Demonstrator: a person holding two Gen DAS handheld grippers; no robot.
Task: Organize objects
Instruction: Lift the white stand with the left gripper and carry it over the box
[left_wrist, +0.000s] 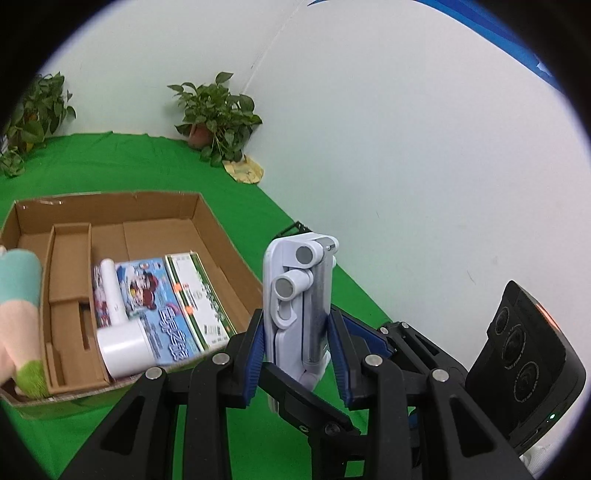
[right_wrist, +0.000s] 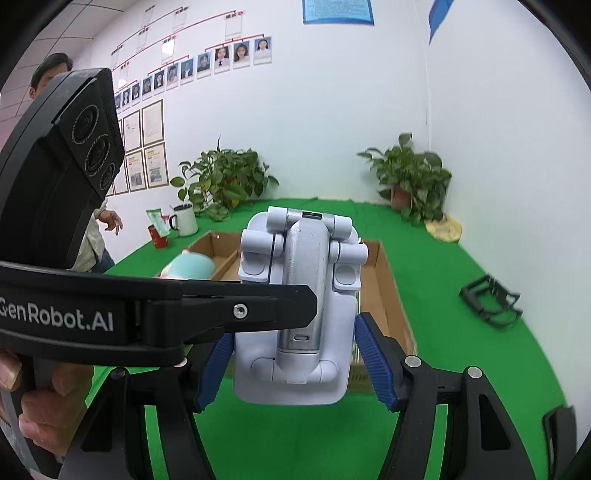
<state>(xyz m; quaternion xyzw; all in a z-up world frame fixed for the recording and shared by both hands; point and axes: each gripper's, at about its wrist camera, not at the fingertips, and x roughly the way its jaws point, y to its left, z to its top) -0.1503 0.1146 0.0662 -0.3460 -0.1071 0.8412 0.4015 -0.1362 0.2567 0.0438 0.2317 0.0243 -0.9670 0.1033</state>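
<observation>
I hold a white folding phone stand (left_wrist: 295, 299) between both my grippers, lifted above a bench draped in green cloth (left_wrist: 110, 162). My left gripper (left_wrist: 297, 354) pinches the stand's narrow sides, its blue ribbed pads pressed against the white plastic and the silver bar. My right gripper (right_wrist: 295, 365) spans the stand's wide base plate (right_wrist: 291, 380); its jaws are set wider, with the pads at the plate's edges, though I cannot tell how firmly the right-hand pad presses. In the right wrist view the left gripper's black body crosses in front of the stand, with my left hand (right_wrist: 40, 402) wrapped around its handle.

Beyond the stand, toward the middle of the bench, lies an open cardboard box (left_wrist: 221, 240). Inside it are a white handheld appliance (left_wrist: 118, 325), a colourful flat package (left_wrist: 155, 295) and a green-and-white carton (left_wrist: 195, 295). A pastel plush toy (left_wrist: 20, 306) rests at the box's left end.

A potted plant (left_wrist: 214, 118) stands in the bench's far corner. A black wire rack (right_wrist: 491, 301) lies near the right edge. A white mug (right_wrist: 184, 219) sits at the far left edge.
</observation>
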